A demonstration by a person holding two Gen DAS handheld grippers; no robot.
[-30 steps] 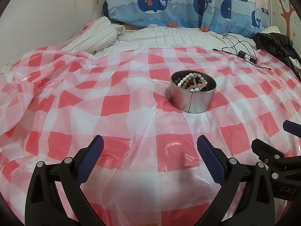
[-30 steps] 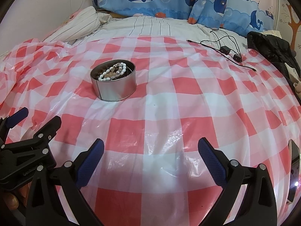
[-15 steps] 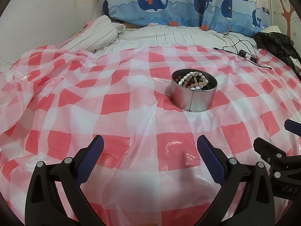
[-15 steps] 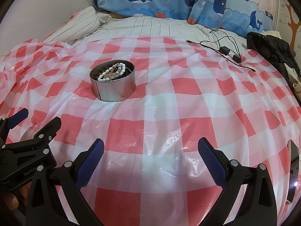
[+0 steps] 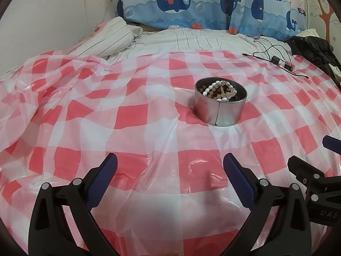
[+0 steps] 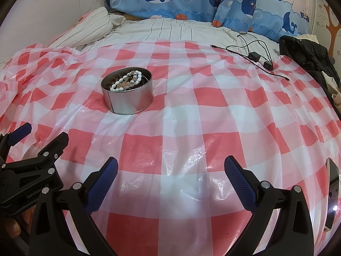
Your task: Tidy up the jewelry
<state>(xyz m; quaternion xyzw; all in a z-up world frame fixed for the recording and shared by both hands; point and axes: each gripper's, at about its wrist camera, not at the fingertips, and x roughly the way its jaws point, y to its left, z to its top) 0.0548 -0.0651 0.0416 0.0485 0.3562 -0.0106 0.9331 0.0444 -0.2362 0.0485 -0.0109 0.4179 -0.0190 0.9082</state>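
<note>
Left wrist: one tin (image 5: 219, 111); beaded bracelets (image 5: 219, 89) inside | left tool (image 5: 170, 168), right tool (image 6: 170, 168): both spread, empty

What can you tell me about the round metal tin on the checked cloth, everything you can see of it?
The tin is a low, round, lidless can of shiny silver metal with one vertical seam down its side. It stands upright on the red-and-white checked plastic cloth, which dents slightly beneath it. Inside lie bead bracelets, white, pinkish and dark, heaped nearly to the rim. Nothing else touches it; both grippers are open and well short of it.
</note>
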